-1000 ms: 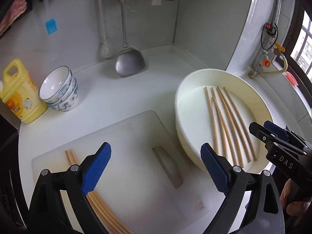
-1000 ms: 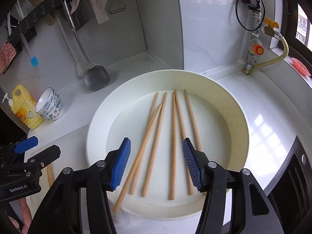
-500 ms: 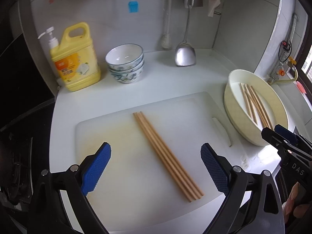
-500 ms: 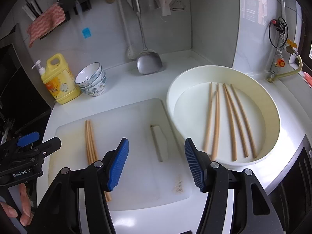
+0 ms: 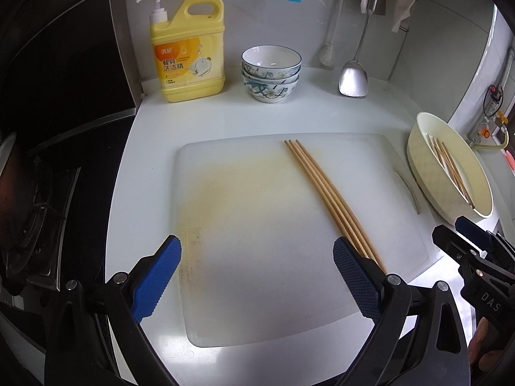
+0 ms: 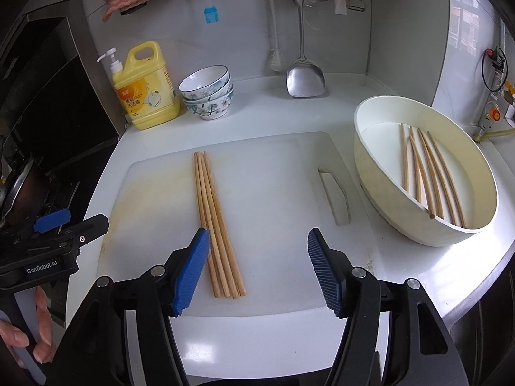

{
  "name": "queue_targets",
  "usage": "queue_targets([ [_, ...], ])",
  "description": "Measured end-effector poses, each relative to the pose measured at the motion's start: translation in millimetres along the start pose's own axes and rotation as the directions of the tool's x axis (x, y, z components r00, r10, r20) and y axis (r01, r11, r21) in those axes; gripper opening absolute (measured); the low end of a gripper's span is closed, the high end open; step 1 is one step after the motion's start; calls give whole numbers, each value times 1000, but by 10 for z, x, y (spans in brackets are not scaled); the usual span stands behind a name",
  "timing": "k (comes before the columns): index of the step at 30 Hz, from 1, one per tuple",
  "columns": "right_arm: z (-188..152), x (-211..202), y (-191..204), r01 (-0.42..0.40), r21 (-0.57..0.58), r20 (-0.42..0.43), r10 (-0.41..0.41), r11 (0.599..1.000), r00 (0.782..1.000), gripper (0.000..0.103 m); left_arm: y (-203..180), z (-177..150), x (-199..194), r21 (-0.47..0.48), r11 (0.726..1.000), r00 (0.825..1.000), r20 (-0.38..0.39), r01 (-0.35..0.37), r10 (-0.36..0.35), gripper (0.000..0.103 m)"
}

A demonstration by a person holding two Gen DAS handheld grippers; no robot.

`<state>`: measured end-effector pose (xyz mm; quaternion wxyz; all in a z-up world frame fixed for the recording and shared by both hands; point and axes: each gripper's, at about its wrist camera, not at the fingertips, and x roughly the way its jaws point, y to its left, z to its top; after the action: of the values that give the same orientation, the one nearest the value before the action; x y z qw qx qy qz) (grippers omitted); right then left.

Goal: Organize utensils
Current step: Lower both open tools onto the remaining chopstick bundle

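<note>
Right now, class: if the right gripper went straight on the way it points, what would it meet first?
Most likely the bare white cutting board, just right of the bundled chopsticks. The right gripper is open and empty; depth is uncertain.

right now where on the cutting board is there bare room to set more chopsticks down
Free: the cutting board left of the chopstick bundle, and the strip between the bundle and the handle slot. Crowded: the right edge, where the basin with loose chopsticks sits close, and the back counter with the detergent bottle and bowls.
</note>
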<state>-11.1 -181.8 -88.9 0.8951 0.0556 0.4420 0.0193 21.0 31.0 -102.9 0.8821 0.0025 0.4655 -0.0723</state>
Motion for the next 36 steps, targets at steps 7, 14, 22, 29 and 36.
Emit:
queue_targets([
  [7, -14, 338, -135, -67, -37, 5, 67, 997, 998, 68, -88, -148, 171, -75, 996, 999, 17, -47, 48, 96],
  [14, 13, 571, -186, -122, -97, 45, 127, 988, 991, 77, -138, -227, 347, -148, 986, 994, 71, -76, 87, 96],
  [22, -53, 800, -153, -144, -120, 24, 147, 982, 989, 77, -184, -266, 429, -156, 983, 987, 111, -96, 114, 96],
  [29, -83, 918, -133, -141, -122, 7, 142, 983, 990, 77, -143, -309, 455, -173, 980, 988, 103, -97, 116, 96],
  [36, -105, 945, -104, -110, -143, 11, 113, 984, 994, 77, -74, -330, 457, -197, 975, 986, 106, -102, 125, 96],
])
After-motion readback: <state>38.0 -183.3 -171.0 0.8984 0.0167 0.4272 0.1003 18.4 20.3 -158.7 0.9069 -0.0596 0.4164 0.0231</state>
